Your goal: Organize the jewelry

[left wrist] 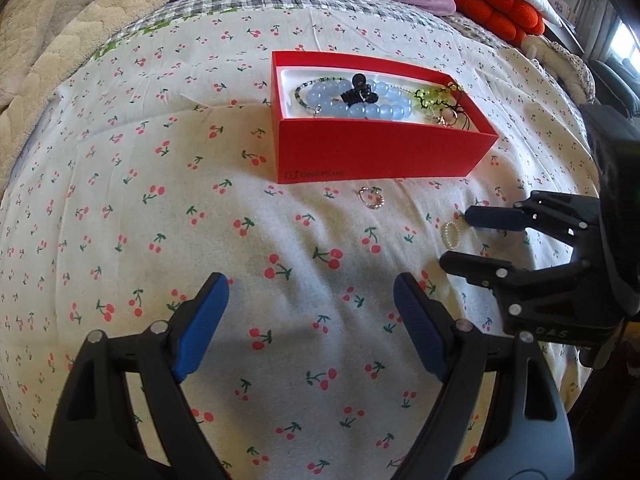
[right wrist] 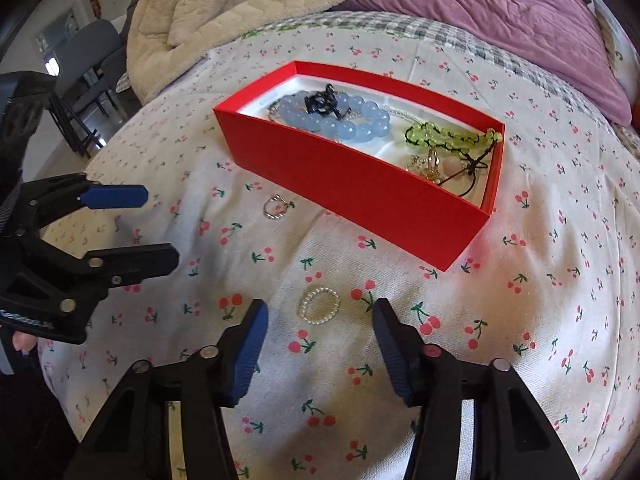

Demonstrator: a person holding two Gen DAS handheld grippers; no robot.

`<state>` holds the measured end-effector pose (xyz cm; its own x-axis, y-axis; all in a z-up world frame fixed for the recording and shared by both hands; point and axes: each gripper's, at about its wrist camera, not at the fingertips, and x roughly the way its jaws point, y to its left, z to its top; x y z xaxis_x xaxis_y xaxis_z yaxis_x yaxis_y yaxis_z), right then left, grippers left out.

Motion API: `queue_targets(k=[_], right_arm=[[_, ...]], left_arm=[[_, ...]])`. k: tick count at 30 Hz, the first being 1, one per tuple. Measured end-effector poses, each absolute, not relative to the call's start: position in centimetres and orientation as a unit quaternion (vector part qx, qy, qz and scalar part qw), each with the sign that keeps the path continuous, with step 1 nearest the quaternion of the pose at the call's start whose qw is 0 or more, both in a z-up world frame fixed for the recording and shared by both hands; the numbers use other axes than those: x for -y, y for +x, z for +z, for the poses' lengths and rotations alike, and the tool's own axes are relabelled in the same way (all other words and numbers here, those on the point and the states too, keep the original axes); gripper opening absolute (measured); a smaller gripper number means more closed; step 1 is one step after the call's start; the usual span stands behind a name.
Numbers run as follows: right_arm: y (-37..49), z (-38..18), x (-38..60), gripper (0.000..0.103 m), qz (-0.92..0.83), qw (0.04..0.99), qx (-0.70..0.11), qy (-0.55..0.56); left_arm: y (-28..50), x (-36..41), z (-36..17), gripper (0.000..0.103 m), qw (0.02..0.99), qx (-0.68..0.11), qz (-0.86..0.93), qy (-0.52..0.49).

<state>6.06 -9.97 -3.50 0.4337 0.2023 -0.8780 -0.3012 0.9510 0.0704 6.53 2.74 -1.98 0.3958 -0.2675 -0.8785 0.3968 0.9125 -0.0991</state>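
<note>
Setting: bedroom in a private home. Evidence as follows.

- Bed surface covered by a cherry-print sheet (left wrist: 168,208), white ground with small red cherries, wrinkled and soft.
- Grey-and-white checked band (right wrist: 452,36) along the far edge of the sheet.
- Purple quilted blanket (right wrist: 500,20) heaped at the head end.
- Cream quilted comforter (left wrist: 52,48), bunched up beside the purple one.
- Orange plush cushion (left wrist: 500,8) and white pillows at the far corner.
- Dark chairs (right wrist: 88,76) on a bare floor beyond the bed edge.
- Bright window (left wrist: 628,48) at the room's side; shelving near it, contents too blurred to tell.
- Red cardboard box (left wrist: 380,152) printed ONEPLUS, holding bead bracelets.
</note>
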Motion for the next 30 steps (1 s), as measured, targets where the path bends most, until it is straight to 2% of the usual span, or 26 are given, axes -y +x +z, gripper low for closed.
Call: queue_targets(k=[3,6,9,11,14,17,20,25,30], right_arm=[[6.2,-3.7,9.5,0.050,0.146,0.845,-0.511,-0.057],[6.3,-4.0,9.3,0.044,0.138,0.844,-0.514,-0.060],[6.6,-4.2,8.9,0.031,0.134,0.843,-0.516,-0.069],[6.7,-4.2,8.7,0.015,0.142,0.840,-0.518,-0.071],[7.0,-4.3,8.4,0.008,0.147,0.839,-0.520,-0.069],[7.1,-4.2,8.5,0.004,0.146,0.841,-0.517,-0.063],[6.7,-3.9,9.1,0.003,0.142,0.844,-0.514,-0.055],[6.2,-2.9,10.6,0.003,0.136,0.852,-0.503,-0.040],[5.9,-2.1,11.5,0.003,0.135,0.858,-0.495,-0.030]], left_arm=[[6.5,-2.6,-1.9,0.085,0.833,-0.511,-0.203,0.062],[6.6,-2.4,-1.9,0.084,0.835,-0.507,-0.205,0.062],[6.6,-1.9,-1.8,0.081,0.836,-0.500,-0.215,0.068],[6.5,-1.6,-1.8,0.079,0.837,-0.494,-0.222,0.075],[6.7,-1.2,-2.0,0.073,0.836,-0.490,-0.232,0.079],[6.9,-0.6,-2.5,0.064,0.835,-0.487,-0.241,0.086],[7.3,0.0,-2.9,0.051,0.833,-0.485,-0.249,0.090],[8.1,1.1,-3.3,0.040,0.834,-0.480,-0.259,0.087],[8.7,2.6,-4.0,0.034,0.830,-0.484,-0.261,0.098]])
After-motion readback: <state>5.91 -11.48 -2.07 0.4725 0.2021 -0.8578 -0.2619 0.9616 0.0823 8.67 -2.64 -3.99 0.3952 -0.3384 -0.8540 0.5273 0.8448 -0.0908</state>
